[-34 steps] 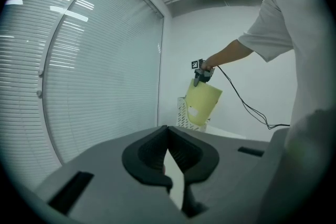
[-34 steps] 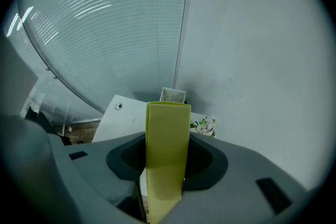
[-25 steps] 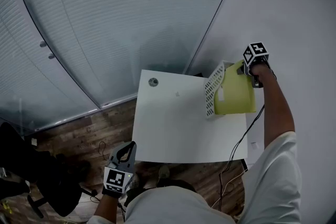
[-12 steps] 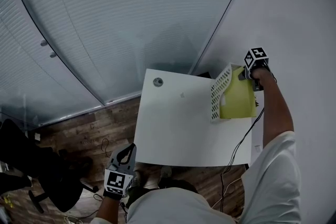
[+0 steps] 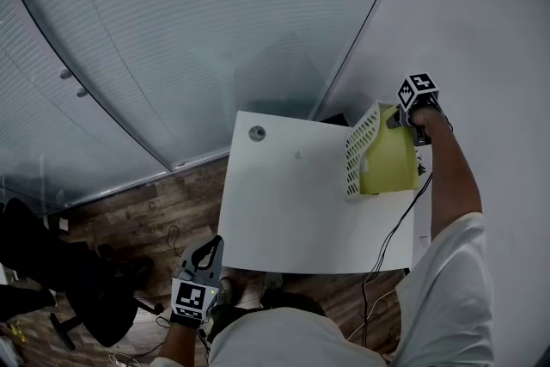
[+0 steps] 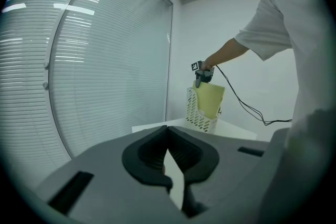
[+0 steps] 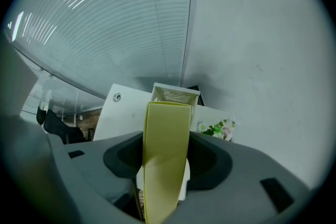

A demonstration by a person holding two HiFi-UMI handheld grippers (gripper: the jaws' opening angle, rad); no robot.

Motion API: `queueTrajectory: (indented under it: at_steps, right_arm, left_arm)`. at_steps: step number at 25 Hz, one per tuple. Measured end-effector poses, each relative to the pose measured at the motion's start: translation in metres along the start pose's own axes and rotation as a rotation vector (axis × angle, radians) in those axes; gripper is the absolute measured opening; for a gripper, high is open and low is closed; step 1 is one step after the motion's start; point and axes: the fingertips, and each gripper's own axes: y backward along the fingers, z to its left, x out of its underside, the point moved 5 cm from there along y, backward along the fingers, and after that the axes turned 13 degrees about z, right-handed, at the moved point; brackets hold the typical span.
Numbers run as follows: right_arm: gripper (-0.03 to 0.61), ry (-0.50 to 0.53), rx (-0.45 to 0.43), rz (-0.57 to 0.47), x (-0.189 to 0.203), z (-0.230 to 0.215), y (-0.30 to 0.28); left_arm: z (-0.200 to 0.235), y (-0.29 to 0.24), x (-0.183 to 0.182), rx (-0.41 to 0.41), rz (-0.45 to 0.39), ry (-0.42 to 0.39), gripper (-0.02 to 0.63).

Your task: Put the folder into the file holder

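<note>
Release step: folder (image 5: 391, 163) seated in file holder (image 5: 359, 152), far right of table (image 5: 284, 211); right gripper (image 5: 402, 121) jaws opening around it, pads apparently clear. Left gripper (image 5: 204, 248) closed, empty. Next: withdraw upward without snagging.

1. The white table (image 5: 284, 202) stands on a wooden floor (image 5: 163, 219).
2. At the table's far right corner a white perforated file holder (image 5: 359, 152) stands upright, with a yellow-green folder (image 5: 388, 163) inside it.
3. Above that corner the right gripper (image 5: 404, 120) is at the folder's top edge, jaws opening with the folder between them.
4. A round grommet (image 5: 256, 132) sits near the table's far left corner.
5. A dark cable (image 5: 395, 228) runs along the table's right edge.
6. The left gripper (image 5: 204, 249) hangs off the table's near left corner, over the floor.
</note>
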Motion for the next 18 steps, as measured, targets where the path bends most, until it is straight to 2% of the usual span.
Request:
queueTrajectory:
  at_steps: [6,11,13,18]
  right_arm:
    - [0.277,0.088,0.013,-0.028,0.003,0.01,0.001]
    - [0.321,0.124,0.047,-0.156,0.009,0.014,0.01]
    - [0.321,0.133,0.039,-0.186,0.018,0.016,0.007]
    - [0.321,0.165,0.006,-0.189,0.049,0.023,-0.018]
  left_arm:
    - [-0.001,-0.005,-0.006,0.017,-0.004,-0.011,0.009]
    - [-0.007,-0.005,-0.01,0.037,-0.015,-0.023,0.009]
    - [-0.009,-0.005,-0.009,0.043,-0.017,-0.024,0.009]
    - [-0.014,-0.002,-0.007,0.059,-0.022,-0.034,0.009]
